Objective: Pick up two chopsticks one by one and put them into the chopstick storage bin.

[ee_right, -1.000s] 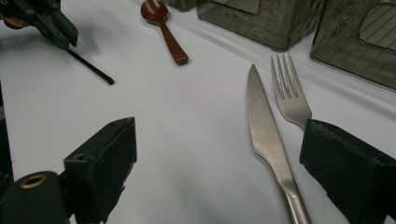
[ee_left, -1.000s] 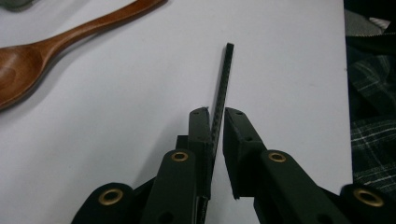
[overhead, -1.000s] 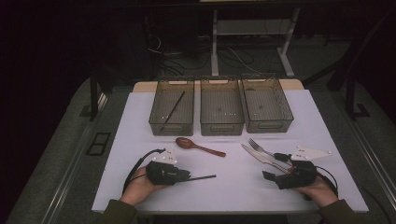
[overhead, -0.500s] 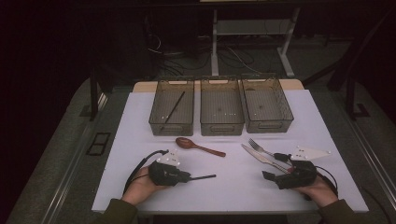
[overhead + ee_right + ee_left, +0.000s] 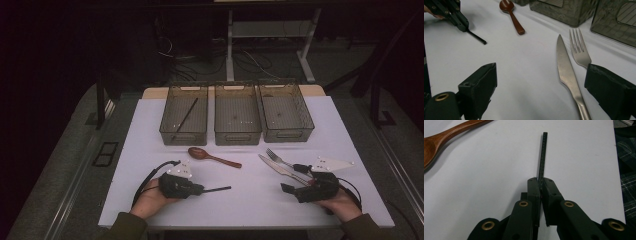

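The left gripper (image 5: 540, 185) has its jaws pressed onto one end of a thin black chopstick (image 5: 542, 155), which lies level over the white counter (image 5: 250, 200) and points toward the person's right; the jaws have just been closing, with the stick between them. The grip sits at the very end, so the long free length may swing or droop once lifted; a narrow, smooth stick could also twist in the pads or slip out if the hand tilts. It could knock the wooden spoon (image 5: 212, 156) on the way to the left bin (image 5: 168, 131), where a second chopstick (image 5: 185, 119) already lies. The right gripper (image 5: 541, 87) rests with jaws spread, pinching nothing, with the knife (image 5: 567, 72) between them and the fork (image 5: 579, 51) just beside; a stray nudge would shift both.

In the left gripper view, how much stick the pads cover is hard to tell; whether its far tip touches the counter is unclear; the bins' far walls fade into the dark.
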Tool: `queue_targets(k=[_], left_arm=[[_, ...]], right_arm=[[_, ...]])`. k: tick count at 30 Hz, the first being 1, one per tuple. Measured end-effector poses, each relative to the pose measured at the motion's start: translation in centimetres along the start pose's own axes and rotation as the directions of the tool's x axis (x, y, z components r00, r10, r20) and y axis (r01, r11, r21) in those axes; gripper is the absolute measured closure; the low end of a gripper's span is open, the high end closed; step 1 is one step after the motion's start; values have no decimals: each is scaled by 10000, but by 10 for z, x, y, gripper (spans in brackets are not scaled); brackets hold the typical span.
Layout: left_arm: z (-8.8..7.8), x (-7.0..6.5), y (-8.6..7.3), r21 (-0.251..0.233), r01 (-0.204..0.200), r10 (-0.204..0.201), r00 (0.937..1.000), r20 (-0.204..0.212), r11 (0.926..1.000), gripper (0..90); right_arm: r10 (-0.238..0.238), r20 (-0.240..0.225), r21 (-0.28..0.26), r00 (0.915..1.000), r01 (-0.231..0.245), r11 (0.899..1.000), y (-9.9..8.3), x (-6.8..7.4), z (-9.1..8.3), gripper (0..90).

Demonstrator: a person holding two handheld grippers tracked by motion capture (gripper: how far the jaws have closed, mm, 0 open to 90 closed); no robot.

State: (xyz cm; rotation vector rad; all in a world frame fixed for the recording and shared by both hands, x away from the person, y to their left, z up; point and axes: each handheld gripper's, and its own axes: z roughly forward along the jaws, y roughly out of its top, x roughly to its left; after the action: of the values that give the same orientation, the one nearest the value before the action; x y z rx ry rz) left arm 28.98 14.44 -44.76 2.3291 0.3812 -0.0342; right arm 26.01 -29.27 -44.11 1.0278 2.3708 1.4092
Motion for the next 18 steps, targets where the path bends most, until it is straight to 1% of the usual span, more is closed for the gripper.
queue_targets(k=[4, 8, 12, 15, 18], left_arm=[[0, 1, 1, 10, -19, 19, 10000, 19, 10000, 848], [0, 1, 1, -42, 237, -237, 9997, 30, 9997, 851], [-1, 2, 1, -42, 444, -444, 9990, -95, 9990, 852], [-3, 2, 2, -172, 594, -597, 9981, -129, 9981, 852], [-3, 1, 3, -104, 691, -694, 9972, -284, 9976, 852]], right_arm=[[-9, -12, -3, 10000, 9, 10000, 0, 0, 0, 103], [6, -3, -6, 10000, -6, 10000, 0, 0, 0, 103], [5, -13, -12, 10000, -5, 10000, 0, 0, 0, 103], [-6, -10, -16, 10000, 6, 10000, 0, 0, 0, 103], [12, -17, 2, 10000, -12, 10000, 0, 0, 0, 103]])
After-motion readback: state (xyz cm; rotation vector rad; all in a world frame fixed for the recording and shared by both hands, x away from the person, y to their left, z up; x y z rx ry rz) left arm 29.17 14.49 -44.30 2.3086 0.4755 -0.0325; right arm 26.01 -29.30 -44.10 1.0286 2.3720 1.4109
